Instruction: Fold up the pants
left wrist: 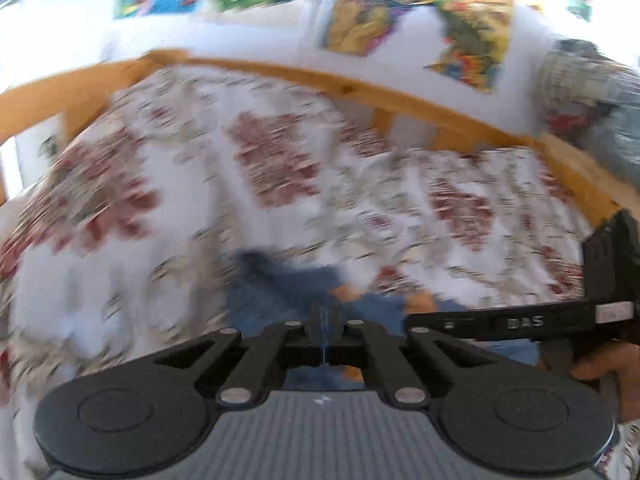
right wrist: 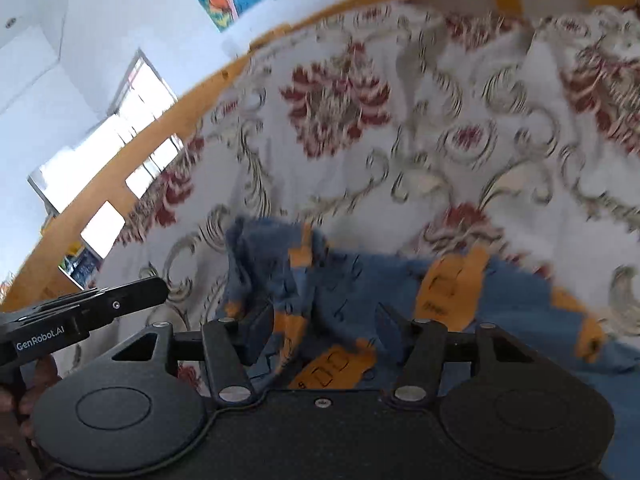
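On the left, the left tongs (left wrist: 325, 320) are closed together, and a thin line of blue cloth shows between the fingers, so they seem to be clamped on the pants (left wrist: 280, 292); the blur makes the exact contact hard to judge. The pants are blue with orange patches and lie on the bed (left wrist: 192, 208), which has a white cover with dark red flowers and a wooden frame (left wrist: 280, 72) behind it. Colourful pictures (left wrist: 360, 16) hang on the white wall above. At the right edge of the left wrist view, a hand (left wrist: 600, 368) holds the other black tool.

In the right wrist view, the right tongs (right wrist: 325, 332) stand apart. The crumpled part of the pants (right wrist: 320, 280) lies between and just beyond the two fingers (right wrist: 260, 328), but the pads do not press on it. The cloth spreads further to the right across the bed cover (right wrist: 400, 140).
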Demonstrator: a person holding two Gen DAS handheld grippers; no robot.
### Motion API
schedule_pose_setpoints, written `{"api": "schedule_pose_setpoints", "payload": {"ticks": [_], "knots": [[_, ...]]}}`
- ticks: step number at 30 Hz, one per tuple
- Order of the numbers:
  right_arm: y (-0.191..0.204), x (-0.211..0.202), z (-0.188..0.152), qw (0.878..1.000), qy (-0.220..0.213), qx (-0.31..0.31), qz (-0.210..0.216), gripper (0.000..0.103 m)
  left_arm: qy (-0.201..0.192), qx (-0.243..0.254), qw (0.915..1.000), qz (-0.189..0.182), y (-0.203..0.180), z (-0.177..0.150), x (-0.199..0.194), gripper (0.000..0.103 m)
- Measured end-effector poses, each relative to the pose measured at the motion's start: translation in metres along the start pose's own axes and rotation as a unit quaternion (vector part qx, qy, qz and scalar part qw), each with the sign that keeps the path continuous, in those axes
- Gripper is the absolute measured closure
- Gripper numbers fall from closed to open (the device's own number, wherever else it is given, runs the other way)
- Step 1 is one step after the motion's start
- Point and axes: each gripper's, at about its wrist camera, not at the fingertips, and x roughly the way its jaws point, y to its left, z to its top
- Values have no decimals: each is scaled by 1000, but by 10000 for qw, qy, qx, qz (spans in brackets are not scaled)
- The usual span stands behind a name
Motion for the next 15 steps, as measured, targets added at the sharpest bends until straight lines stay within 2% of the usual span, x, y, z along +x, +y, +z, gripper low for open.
{"api": "schedule_pose_setpoints", "payload": {"ticks": [3,5,6,7,9,11,12,13,15], "knots": [[15,19,-5,9996,201,17,185,43,330,-647,9973,55,33,-12,5,99],[23,20,-14,9996,71,49,284,44,524,-1064,9928,-156,56,-15,12,99],[26,21,-16,9996,-24,73,257,48,586,-1211,9904,-303,65,-14,15,98],[32,21,-19,9998,-152,2,152,65,676,-1339,9873,-522,74,-12,20,92],[53,24,-26,9979,-325,-552,-58,88,823,-1522,9811,-871,88,-4,27,79],[80,28,-35,9909,-373,-1288,-94,88,898,-1653,9761,-1089,101,6,29,61],[92,32,-41,9868,-294,-1594,-34,87,925,-1672,9744,-1185,107,12,30,57],[104,36,-46,9826,-208,-1845,-16,81,984,-1665,9729,-1270,112,17,31,50],[117,41,-57,9770,-156,-2128,-56,79,1149,-1571,9728,-1259,118,27,35,48]]}}
